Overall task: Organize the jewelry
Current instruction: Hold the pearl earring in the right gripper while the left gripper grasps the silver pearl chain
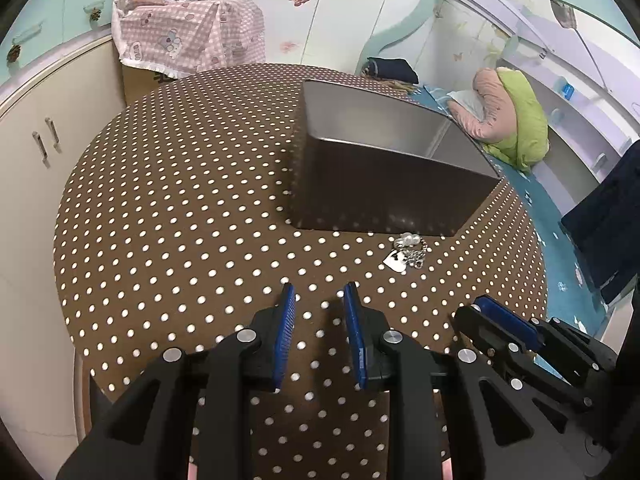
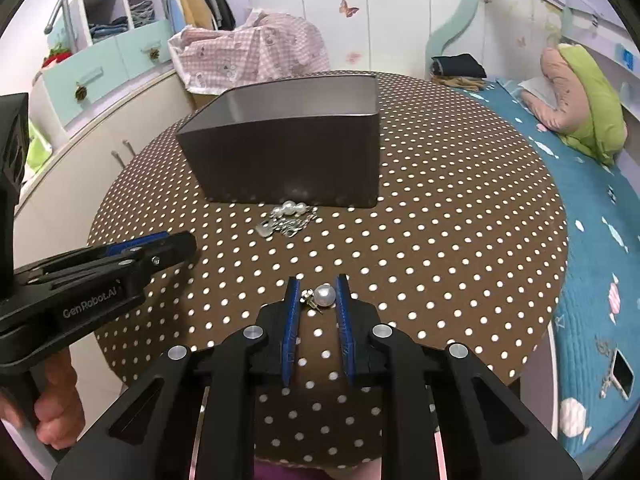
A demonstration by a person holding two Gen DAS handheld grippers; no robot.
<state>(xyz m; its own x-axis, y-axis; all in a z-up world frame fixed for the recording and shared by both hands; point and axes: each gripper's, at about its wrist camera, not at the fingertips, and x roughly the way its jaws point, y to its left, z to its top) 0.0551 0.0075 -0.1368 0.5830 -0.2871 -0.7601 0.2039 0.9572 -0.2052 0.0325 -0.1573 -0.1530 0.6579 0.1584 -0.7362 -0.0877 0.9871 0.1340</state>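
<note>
Brown cloth with white polka dots covers a round desk [image 2: 440, 208]. Near its far side stands an open dark box [image 2: 288, 160] with grey inner walls. Just in front of the box, almost touching its near wall, lies a small heap of jewelry [image 2: 288, 218]: a few pearls, silver chain and a small silver tag.

Nearer the desk's front edge, a pearl stud earring [image 2: 322, 296] sits between the blue pads of the right gripper [image 2: 318, 292]. Its jaws stand narrowly apart around the earring; whether the pads actually press on it cannot be told.

To the left, the left gripper [image 1: 319, 298] hovers low over bare cloth, its jaws slightly apart with nothing between them. A hand [image 2: 52, 416] grips its handle at the lower left.

Behind the desk are pale cupboards, a pink checked cloth [image 2: 256, 52] draped over something, and a bed [image 2: 592, 240] with a blue cover on the right.
</note>
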